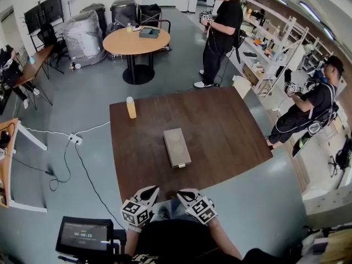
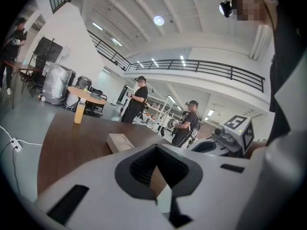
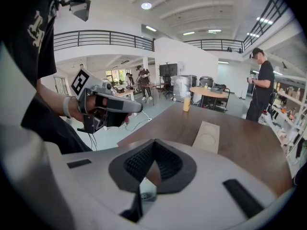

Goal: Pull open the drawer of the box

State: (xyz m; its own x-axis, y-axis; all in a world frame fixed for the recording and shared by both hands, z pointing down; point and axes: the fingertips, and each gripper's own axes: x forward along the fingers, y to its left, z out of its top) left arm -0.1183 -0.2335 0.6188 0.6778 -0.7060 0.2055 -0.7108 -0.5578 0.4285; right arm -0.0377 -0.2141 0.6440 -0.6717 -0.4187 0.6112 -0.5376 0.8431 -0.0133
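A flat beige box (image 1: 177,147) lies near the middle of the brown table (image 1: 220,125), its short front end facing me. The box shows as well in the left gripper view (image 2: 120,142) and in the right gripper view (image 3: 207,136). Both grippers hover close together at the table's near edge, well short of the box. My left gripper (image 1: 148,192) has its jaws closed together on nothing (image 2: 156,150). My right gripper (image 1: 185,193) is likewise shut and empty (image 3: 154,145). Neither touches the box.
A yellow bottle (image 1: 131,108) stands at the table's far left. Beyond are a round table (image 1: 136,40), wrapped equipment, shelves, and two people (image 1: 220,32) (image 1: 308,109) holding grippers. A screen (image 1: 85,235) sits at my lower left; a power strip (image 1: 75,139) and cables lie on the floor.
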